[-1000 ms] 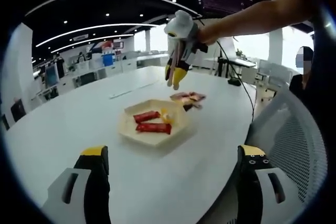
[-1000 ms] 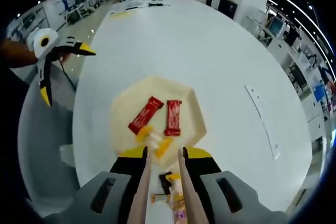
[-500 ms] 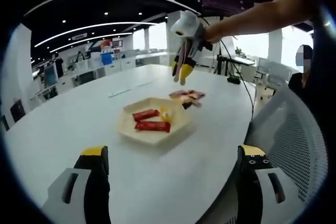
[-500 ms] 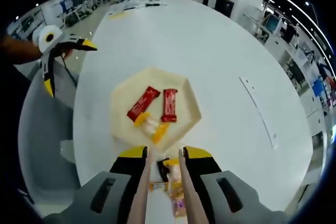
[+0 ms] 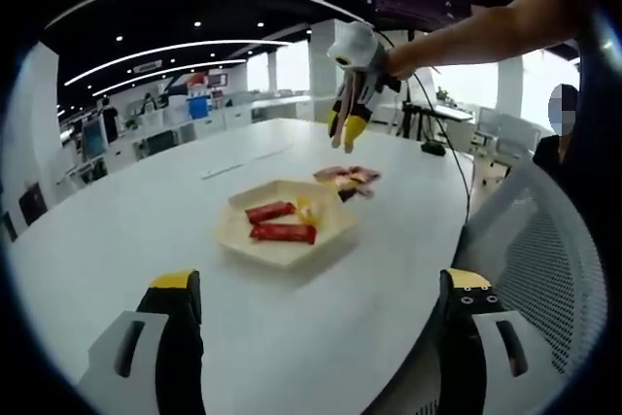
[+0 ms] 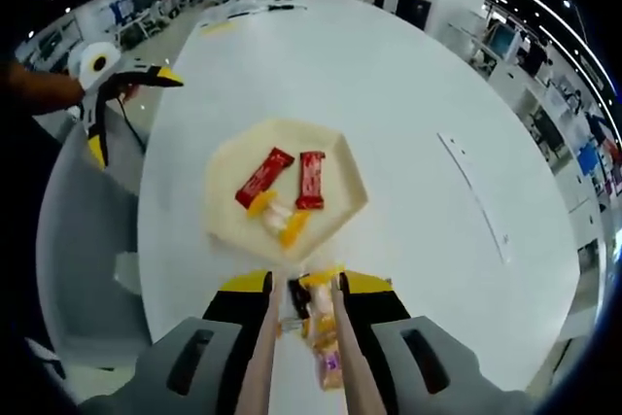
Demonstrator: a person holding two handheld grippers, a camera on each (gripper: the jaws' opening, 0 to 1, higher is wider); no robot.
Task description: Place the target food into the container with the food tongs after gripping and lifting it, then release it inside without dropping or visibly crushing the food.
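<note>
A cream hexagonal tray [image 5: 233, 232] [image 6: 225, 211] sits on the white table, holding two red bars [image 5: 274, 222] [image 6: 290, 179] and a yellow-wrapped candy [image 5: 305, 212] [image 6: 277, 222]. Just beyond the tray lies a small pile of wrapped snacks [image 5: 348, 179] [image 6: 324, 342]. My right gripper [image 5: 345, 127] [image 6: 306, 284] hangs in the air above that pile, shut on the pink food tongs [image 6: 260, 347], whose arms stand apart with nothing between them. My left gripper [image 5: 321, 284] [image 6: 132, 114] is wide open and holds nothing, low at the table's near edge.
The white table [image 5: 146, 211] [image 6: 408, 123] is large and oval. A grey mesh chair [image 5: 549, 240] [image 6: 83, 240] stands against its edge by my left gripper. A thin strip [image 6: 471, 203] lies on the table to one side of the tray.
My right gripper with the tongs has risen and pulled back from the tray toward the snack pile. The yellow candy stays in the tray. The left gripper has not moved.
</note>
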